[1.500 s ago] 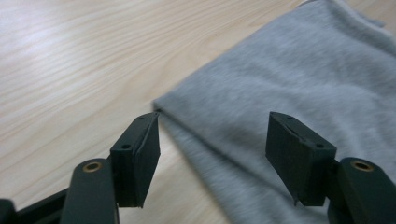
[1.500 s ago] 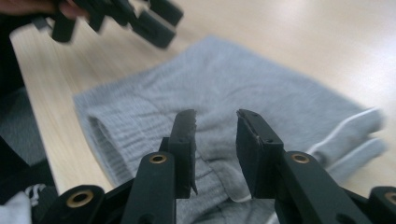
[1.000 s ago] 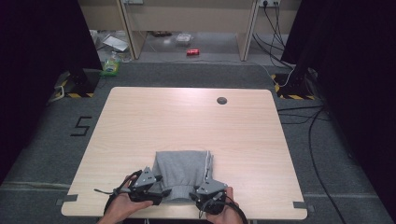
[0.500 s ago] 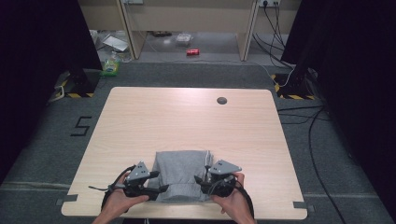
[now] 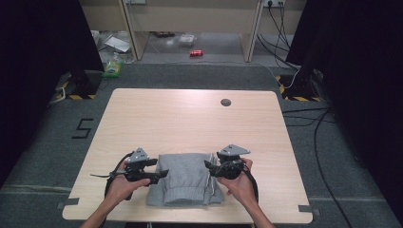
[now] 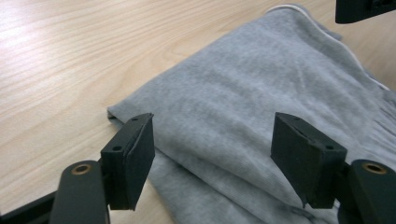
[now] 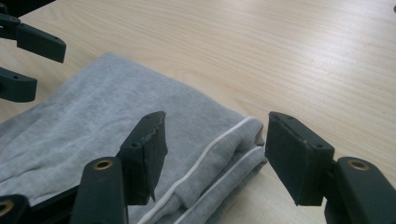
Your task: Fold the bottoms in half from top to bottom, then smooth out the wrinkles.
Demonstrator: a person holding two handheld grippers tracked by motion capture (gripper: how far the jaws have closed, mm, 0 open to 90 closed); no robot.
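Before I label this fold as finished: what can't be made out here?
- Grey garment: its type; folded, so inner layers are hidden in every view.
- Its near edge, left gripper view: cut off by the frame bottom behind the left gripper.
- Small dark spot on the table, high view: too small to identify.

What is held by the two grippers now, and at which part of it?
Nothing is held: left gripper and right gripper have just been opening, jaws apart above the folded grey cotton garment.
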